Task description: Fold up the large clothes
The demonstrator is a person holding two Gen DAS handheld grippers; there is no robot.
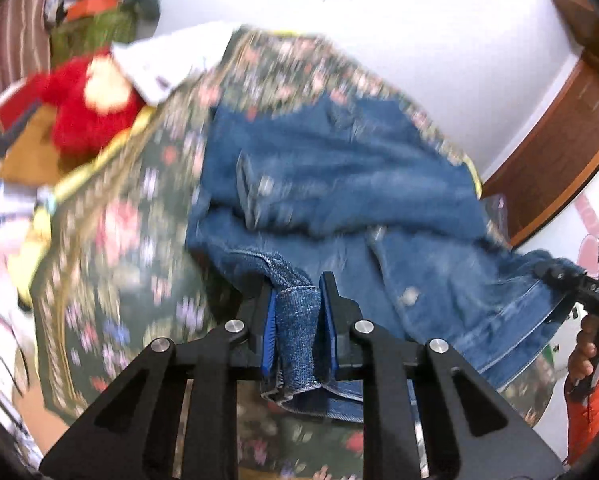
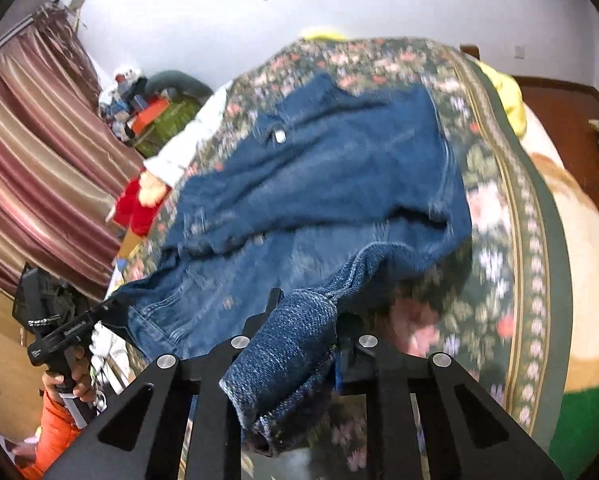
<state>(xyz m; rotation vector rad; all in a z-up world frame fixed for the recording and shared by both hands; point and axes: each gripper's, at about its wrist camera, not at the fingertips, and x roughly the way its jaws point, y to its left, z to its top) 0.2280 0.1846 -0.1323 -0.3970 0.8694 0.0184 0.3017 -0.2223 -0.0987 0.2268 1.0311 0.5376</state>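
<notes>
A blue denim jacket (image 1: pixel 339 184) lies spread on a bed with a dark floral cover (image 1: pixel 111 240). My left gripper (image 1: pixel 298 300) is shut on a denim hem corner, pinched between its blue pads. My right gripper (image 2: pixel 305 320) is shut on another denim corner that drapes over its fingers and hides them. The jacket (image 2: pixel 319 184) hangs lifted between the two grippers, its far part resting on the floral cover (image 2: pixel 511 216). The right gripper also shows in the left wrist view (image 1: pixel 555 280), and the left gripper in the right wrist view (image 2: pixel 99 312).
A red plush toy (image 1: pixel 87 108) and a white cloth (image 1: pixel 167 60) lie at the bed's far left. A cluttered green box (image 2: pixel 167 120) and striped curtains (image 2: pixel 39 160) stand beyond. A wooden door (image 1: pixel 559 160) is on the right.
</notes>
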